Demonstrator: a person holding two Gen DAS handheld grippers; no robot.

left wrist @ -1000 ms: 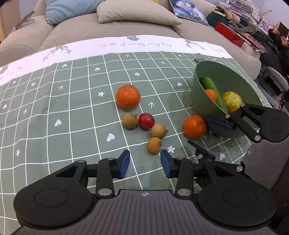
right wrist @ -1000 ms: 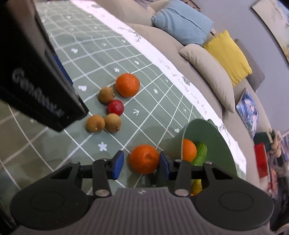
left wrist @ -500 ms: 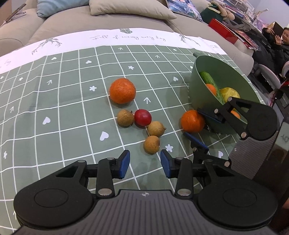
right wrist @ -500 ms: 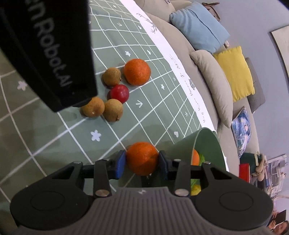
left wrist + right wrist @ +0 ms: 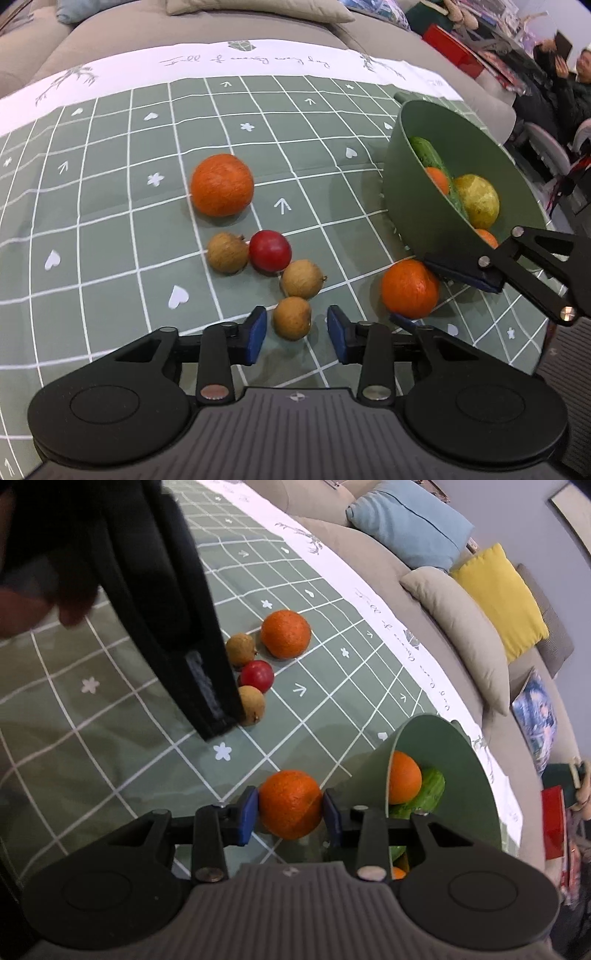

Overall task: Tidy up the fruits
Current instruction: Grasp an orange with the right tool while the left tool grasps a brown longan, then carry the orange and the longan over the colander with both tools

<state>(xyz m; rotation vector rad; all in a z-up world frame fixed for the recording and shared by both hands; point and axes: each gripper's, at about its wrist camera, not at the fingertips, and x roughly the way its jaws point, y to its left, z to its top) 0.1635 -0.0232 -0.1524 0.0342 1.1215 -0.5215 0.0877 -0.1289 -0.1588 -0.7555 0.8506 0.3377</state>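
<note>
Fruit loose on the green checked tablecloth (image 5: 110, 229), more in the bowl (image 5: 413, 206).

A large orange (image 5: 222, 184) sits mid-cloth; just below it a red fruit (image 5: 270, 250) touches two of three brown longans (image 5: 227, 252), the nearest longan (image 5: 292, 318) a little apart. A second orange (image 5: 289, 804) lies against the green bowl near the right edge (tilted, holding a cucumber (image 5: 424, 151), a yellow fruit (image 5: 477, 201) and small oranges (image 5: 405, 777)).
</note>
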